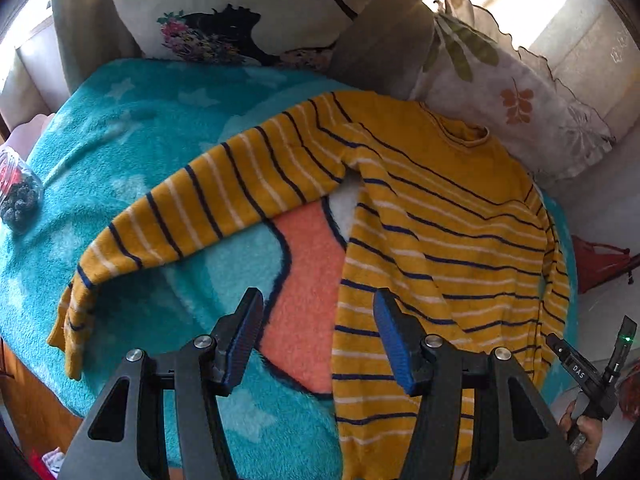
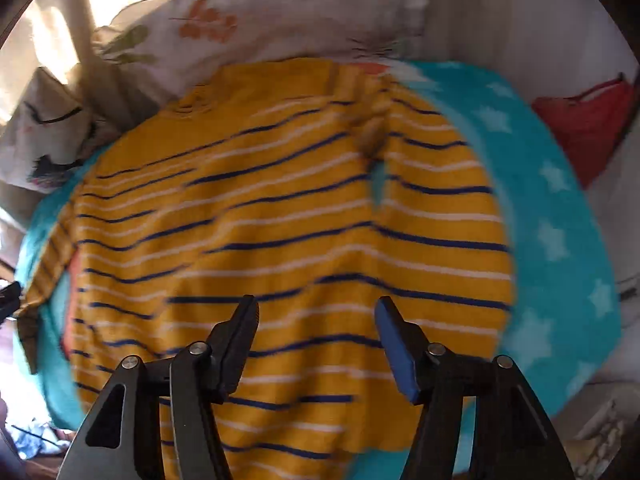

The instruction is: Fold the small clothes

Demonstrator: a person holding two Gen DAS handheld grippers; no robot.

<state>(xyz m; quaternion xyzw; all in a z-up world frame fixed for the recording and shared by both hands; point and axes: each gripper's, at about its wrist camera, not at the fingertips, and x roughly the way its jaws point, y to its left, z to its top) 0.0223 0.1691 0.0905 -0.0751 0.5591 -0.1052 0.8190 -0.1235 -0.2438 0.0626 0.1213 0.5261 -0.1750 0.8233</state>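
Left wrist: striped sweater (image 1: 440,240) flat on teal blanket (image 1: 120,152) (star-patterned), pillows (image 1: 240,12) behind.

The sweater (image 1: 440,240) lay flat on the blanket (image 1: 120,152), collar toward the two cushions (image 1: 240,12) propped behind it, with one sleeve (image 1: 192,220) stretched out to the left across the blanket. The left gripper (image 1: 318,312) hung above the sweater's left edge near the hem, and the right gripper (image 2: 316,312) hung above the sweater's lower body. A bag (image 1: 18,196) sat on the blanket's far left edge, well apart from the sleeve.
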